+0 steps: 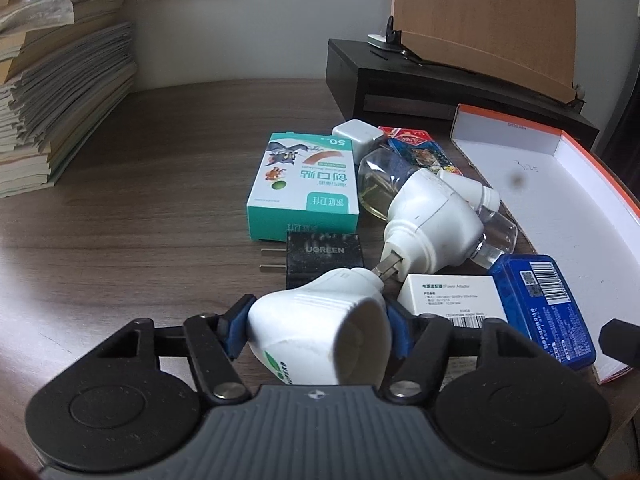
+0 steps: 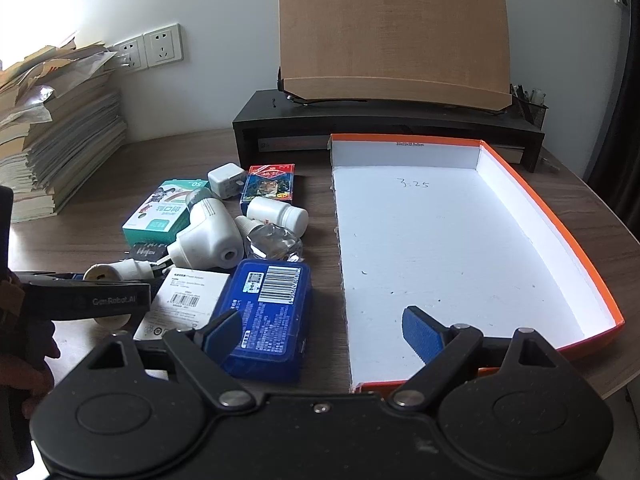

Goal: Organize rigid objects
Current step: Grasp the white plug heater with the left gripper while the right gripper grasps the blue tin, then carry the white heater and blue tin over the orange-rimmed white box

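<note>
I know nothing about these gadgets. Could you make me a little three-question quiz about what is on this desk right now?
1. True or false: the orange-edged box already has items lying in it.
2. What is the left gripper clamped on?
A. the blue tin
B. a white plug-in device
C. the teal plaster box
3. Fill in: the right gripper has its jaws ____.

Key:
1. False; nothing lies in it.
2. B; both blue pads press its sides.
3. Open, with nothing between them.
</note>
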Tool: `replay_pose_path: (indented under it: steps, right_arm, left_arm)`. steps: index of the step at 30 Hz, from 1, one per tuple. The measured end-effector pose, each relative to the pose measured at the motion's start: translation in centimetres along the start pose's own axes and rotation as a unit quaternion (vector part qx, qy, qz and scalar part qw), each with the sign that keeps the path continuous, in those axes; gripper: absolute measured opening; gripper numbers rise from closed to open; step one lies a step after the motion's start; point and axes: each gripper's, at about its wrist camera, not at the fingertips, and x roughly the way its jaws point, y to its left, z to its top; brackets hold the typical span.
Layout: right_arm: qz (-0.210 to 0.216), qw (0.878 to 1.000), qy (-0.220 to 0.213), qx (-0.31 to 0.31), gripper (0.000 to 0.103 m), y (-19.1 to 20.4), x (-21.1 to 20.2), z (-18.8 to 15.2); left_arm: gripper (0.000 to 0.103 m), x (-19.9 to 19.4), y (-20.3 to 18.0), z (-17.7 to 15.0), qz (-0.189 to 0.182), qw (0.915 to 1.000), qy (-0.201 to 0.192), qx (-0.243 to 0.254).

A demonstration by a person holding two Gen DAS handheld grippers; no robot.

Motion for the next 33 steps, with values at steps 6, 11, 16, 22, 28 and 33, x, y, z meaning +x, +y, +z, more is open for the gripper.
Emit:
replay_pose_path:
  steps: [6,11,16,22,28,33]
  right_arm:
    - [0.012,1.0,0.011,-0.013,0.102,0.6,1.4,0.4]
    - [0.031,0.999,0.029,-0.025,0.102,1.7,3.3,0.8]
    - [0.021,0.999,0.038,-0.026,0.1,2.1,4.9,1.2]
    - [0.021,0.997,0.062,-0.034,0.072,1.8,6.7,1.3]
    - [0.026,0.997,0.043,-0.054,0.072,2.0,5.8,1.5]
    - [0.032,0.998,0.012,-0.048,0.072,1.0,3.3,3.3]
  left_arm:
    - [0.067,-1.4,0.7,-0.3,0.0,0.9998,-0.005,-0.021]
    - [0.067,-2.6,1.6,-0.4,0.003,0.9992,-0.012,-0.038]
    - [0.067,-3.6,1.9,-0.4,0.003,0.9986,-0.02,-0.048]
    - [0.067,-4.5,1.7,-0.4,0.002,0.998,-0.029,-0.055]
    - [0.067,-5.2,0.8,0.0,-0.006,0.9975,-0.04,-0.057]
    - [0.067,-6.0,-0.7,0.8,-0.011,0.997,-0.055,-0.054]
